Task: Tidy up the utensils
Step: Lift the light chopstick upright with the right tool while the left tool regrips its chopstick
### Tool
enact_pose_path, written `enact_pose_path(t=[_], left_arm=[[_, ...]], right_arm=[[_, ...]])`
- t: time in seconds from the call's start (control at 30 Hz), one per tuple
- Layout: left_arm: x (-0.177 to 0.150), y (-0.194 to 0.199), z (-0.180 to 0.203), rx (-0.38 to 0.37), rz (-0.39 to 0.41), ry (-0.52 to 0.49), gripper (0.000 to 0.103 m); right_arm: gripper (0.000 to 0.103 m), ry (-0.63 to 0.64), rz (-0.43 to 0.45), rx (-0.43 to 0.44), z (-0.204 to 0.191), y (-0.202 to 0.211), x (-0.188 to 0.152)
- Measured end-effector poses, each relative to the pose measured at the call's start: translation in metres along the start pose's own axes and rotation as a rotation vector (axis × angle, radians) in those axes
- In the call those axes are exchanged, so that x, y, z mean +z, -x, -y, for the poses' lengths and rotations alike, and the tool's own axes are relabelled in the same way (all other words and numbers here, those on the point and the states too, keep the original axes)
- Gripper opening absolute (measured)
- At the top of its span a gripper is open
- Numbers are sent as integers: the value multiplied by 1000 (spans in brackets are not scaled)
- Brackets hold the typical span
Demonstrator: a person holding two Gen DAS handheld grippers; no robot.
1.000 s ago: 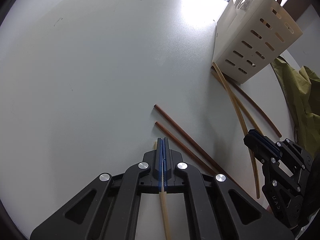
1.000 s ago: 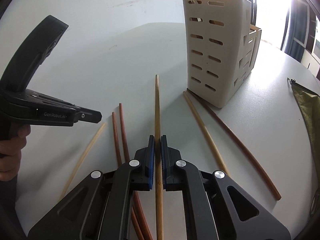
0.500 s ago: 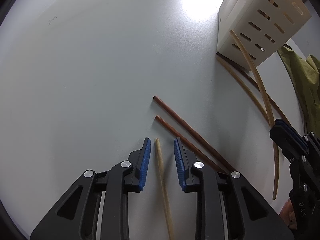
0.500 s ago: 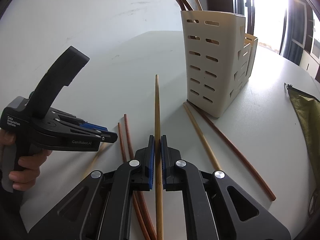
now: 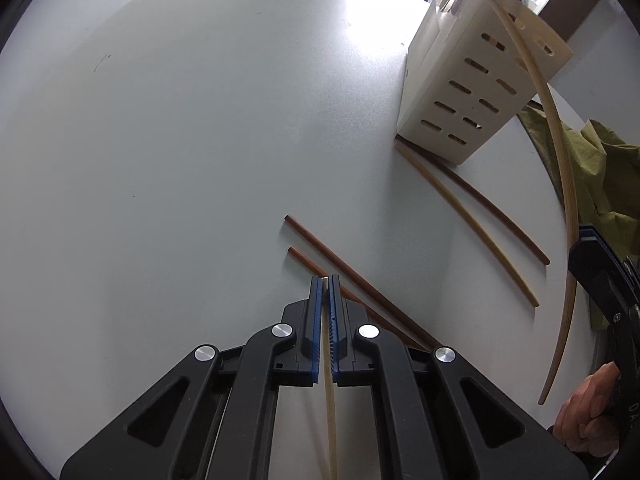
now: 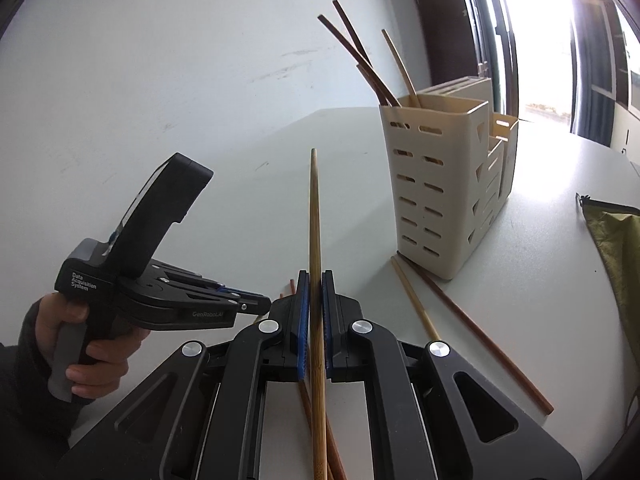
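My left gripper [image 5: 325, 280] is shut on a pale chopstick [image 5: 330, 408] that runs back along its fingers, low over the white table [image 5: 200, 140]. My right gripper [image 6: 315, 276] is shut on a tan bamboo chopstick [image 6: 314, 208] and holds it raised, pointing forward left of the cream slotted utensil holder [image 6: 436, 192]. That chopstick shows in the left wrist view [image 5: 560, 184] as a long arc crossing the holder [image 5: 468, 92]. Two dark brown chopsticks [image 5: 340, 264] lie just ahead of the left gripper. The left gripper shows in the right wrist view [image 6: 264, 304].
A tan chopstick [image 5: 468, 228] and a dark brown chopstick [image 5: 492, 212] lie on the table from the holder's base. Several chopsticks [image 6: 368, 60] stand in the holder. An olive green cloth [image 5: 604, 184] lies at the table's right edge. A window is behind the holder.
My left gripper, open half a second ago, has shut on the pale chopstick. My right gripper has lifted the bamboo chopstick higher, and the holder's top has come into its view.
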State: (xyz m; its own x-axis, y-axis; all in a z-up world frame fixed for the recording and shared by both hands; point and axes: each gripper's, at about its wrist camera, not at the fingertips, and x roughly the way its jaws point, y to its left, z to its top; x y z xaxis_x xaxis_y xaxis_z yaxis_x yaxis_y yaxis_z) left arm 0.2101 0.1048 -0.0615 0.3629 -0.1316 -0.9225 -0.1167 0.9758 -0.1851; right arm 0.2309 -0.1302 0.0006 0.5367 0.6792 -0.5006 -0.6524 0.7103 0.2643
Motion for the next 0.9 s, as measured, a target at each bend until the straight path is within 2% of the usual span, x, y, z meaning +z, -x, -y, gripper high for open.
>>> enact_pose_path(t=[0.17,0.3,0.4,0.63,0.73,0.83,0.87,0.9], left_arm=[[-6,42,9,-57,88,-37,2],[-14,72,7,-97,134,-61,2],[-10,75,21,-128,160,-71,0],[-17,106,26,-172,225,-95,0],[-17,107,26,-139,223,-107,0],[-12,81,30,-84,155,-131,1],[-10,67,32,-76,126,-132,14],[-9,55,34,-76,105,-138,36]], right_arm=[[7,-7,115,-13,-13,28,12],[7,2,172,-5,-23,50,18],[7,4,213,5,-27,62,21],[7,-6,303,5,-26,87,28],[7,-14,312,-1,-21,90,29],[7,-23,315,-6,-17,88,29],[7,-24,313,-9,-16,87,29],[7,-25,310,-12,-16,86,29]])
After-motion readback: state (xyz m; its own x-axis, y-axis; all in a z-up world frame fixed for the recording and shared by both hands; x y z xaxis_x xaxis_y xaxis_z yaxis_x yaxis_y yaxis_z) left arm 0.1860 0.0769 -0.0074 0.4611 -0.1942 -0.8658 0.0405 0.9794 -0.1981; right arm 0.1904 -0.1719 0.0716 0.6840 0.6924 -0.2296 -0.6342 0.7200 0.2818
